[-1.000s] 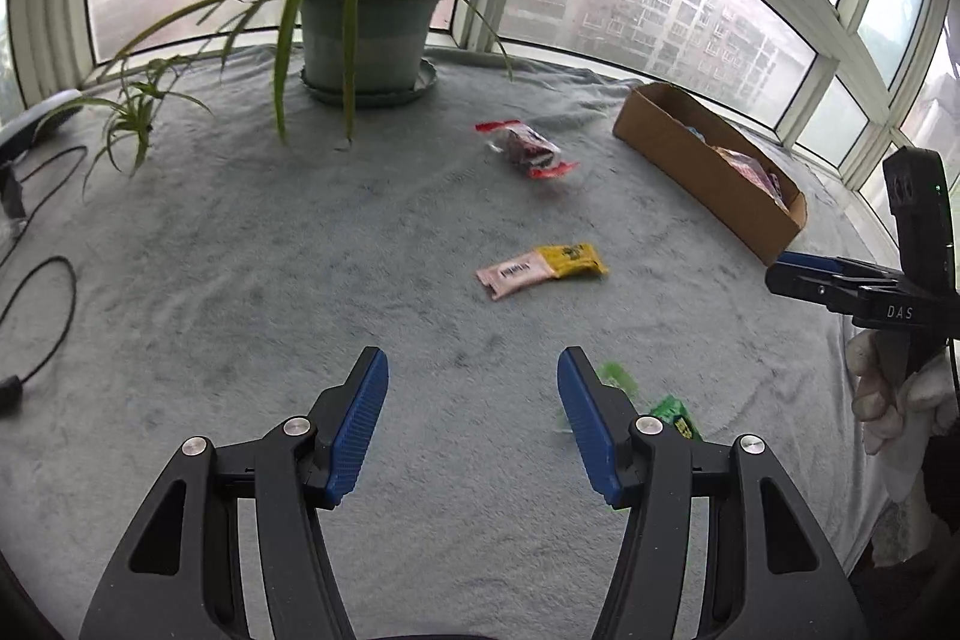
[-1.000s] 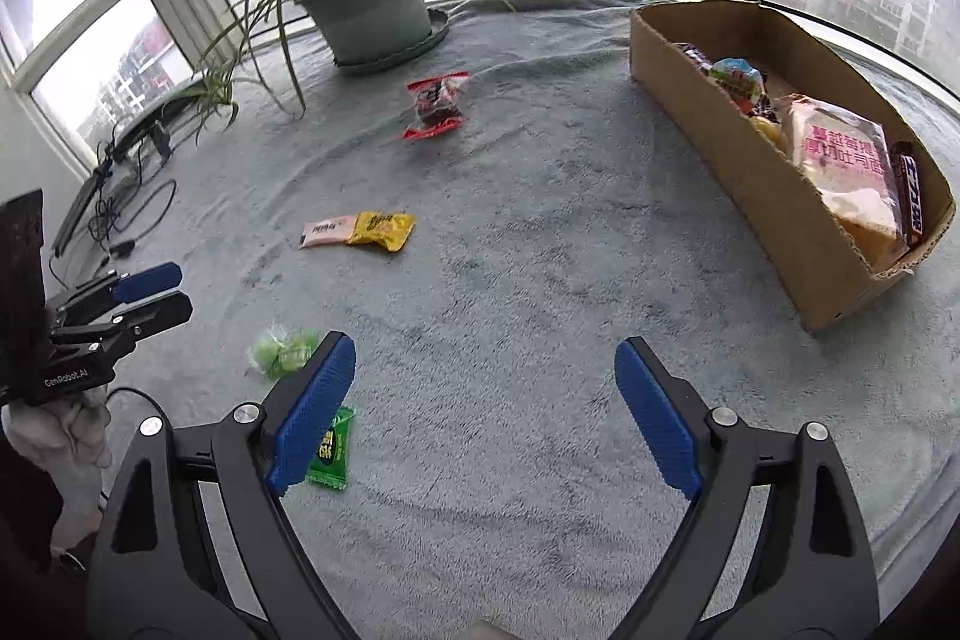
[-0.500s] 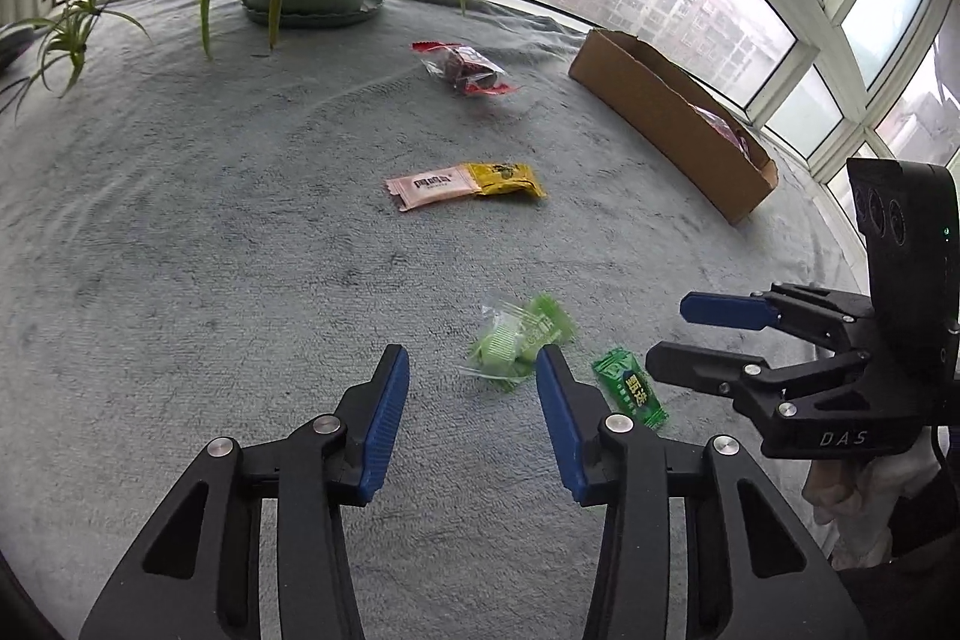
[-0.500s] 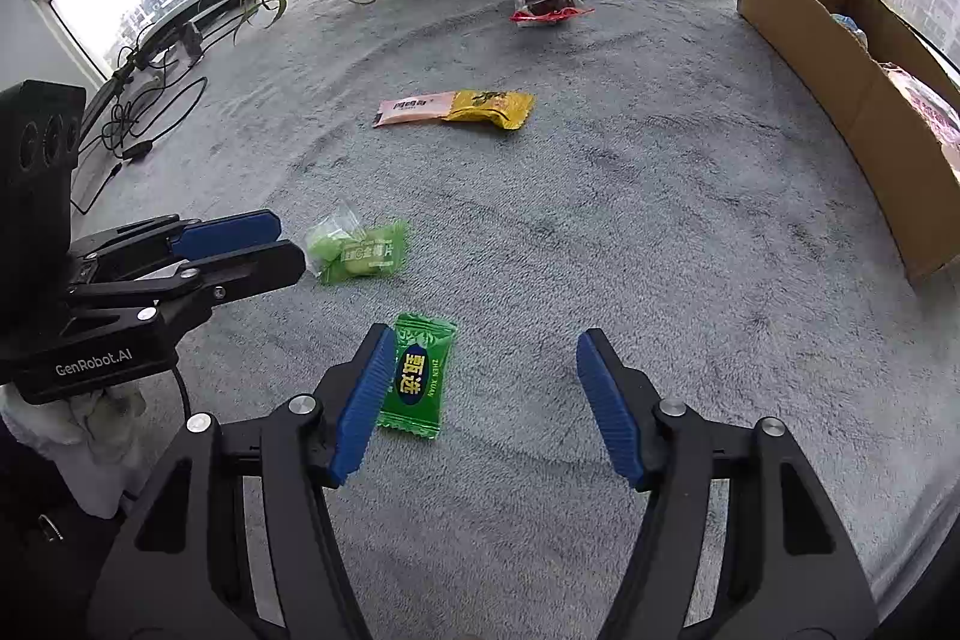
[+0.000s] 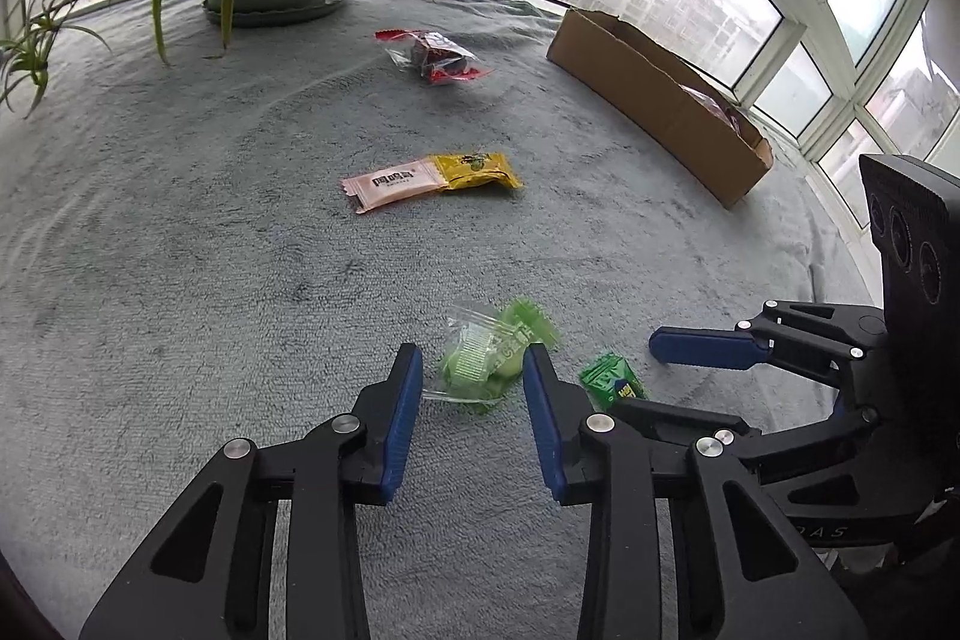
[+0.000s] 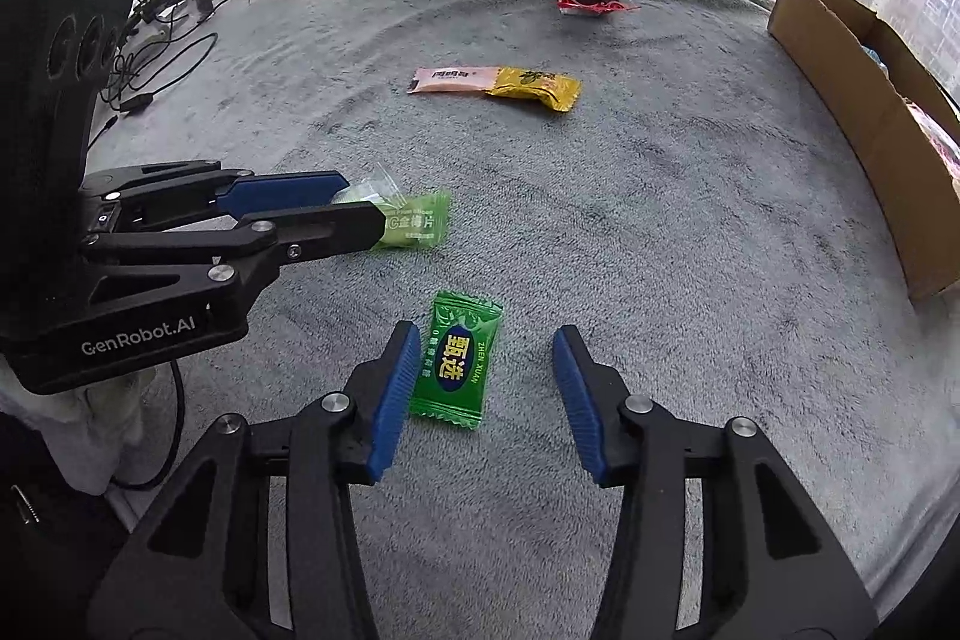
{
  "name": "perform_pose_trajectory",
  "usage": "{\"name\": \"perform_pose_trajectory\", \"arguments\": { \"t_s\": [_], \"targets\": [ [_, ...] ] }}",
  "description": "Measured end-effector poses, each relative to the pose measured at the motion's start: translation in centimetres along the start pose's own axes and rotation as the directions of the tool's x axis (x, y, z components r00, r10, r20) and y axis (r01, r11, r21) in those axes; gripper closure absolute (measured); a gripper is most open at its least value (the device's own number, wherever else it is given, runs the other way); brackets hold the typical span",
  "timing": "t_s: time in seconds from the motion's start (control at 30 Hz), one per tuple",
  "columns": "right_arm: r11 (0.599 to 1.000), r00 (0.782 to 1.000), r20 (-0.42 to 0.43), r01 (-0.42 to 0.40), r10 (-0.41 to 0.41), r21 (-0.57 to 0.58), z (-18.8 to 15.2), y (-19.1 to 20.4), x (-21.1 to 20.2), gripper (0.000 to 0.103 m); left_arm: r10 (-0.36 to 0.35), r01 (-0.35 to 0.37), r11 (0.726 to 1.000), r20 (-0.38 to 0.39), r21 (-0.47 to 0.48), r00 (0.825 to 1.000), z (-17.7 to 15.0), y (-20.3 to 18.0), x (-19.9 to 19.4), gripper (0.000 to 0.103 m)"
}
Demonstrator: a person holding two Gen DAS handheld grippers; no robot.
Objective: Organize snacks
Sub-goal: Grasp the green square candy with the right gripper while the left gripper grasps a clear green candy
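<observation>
Underneath, fuzzy grey blanket (image 6: pixel 660 232), crinkly green packet (image 6: pixel 459 361)

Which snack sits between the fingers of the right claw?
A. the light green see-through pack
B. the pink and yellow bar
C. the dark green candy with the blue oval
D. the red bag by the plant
C: in the right wrist view the dark green candy lies flat on the blanket between the open fingers of the right claw; the light green pack is over by the left claw.
</observation>
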State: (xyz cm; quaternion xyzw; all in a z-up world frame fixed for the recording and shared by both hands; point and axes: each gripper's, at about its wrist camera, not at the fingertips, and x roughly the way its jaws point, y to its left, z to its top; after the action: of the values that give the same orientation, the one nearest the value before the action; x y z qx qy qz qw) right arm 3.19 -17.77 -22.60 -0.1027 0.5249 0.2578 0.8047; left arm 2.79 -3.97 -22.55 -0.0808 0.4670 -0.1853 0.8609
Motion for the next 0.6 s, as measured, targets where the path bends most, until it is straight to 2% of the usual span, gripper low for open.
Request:
{"name": "perform_pose_trajectory", "arguments": {
  "t_s": [0.07,0.17,0.37,0.6],
  "targets": [
    [0.999,1.000,-0.003,0.023,-0.023,-0.036,-0.1,0.7,0.2,0.058,0.011,-0.011,1.000,0.002,0.008,1.000,0.0,0.0,0.1,0.078],
    [0.992,0.997,-0.001,0.071,-0.071,-0.101,-0.1,1.7,0.3,0.060,0.011,-0.011,1.000,0.005,0.010,1.000,0.0,0.1,0.2,0.079],
    [0.993,0.998,-0.010,0.058,-0.060,-0.107,0.0,1.6,0.2,0.078,0.019,-0.019,1.000,0.017,0.009,1.000,-0.1,0.1,0.1,0.081],
    [0.997,0.999,-0.014,0.032,-0.033,-0.066,-0.1,0.8,0.1,0.081,0.011,-0.010,1.000,0.023,-0.017,1.000,-0.3,0.7,-0.1,0.084]
  ]
}}
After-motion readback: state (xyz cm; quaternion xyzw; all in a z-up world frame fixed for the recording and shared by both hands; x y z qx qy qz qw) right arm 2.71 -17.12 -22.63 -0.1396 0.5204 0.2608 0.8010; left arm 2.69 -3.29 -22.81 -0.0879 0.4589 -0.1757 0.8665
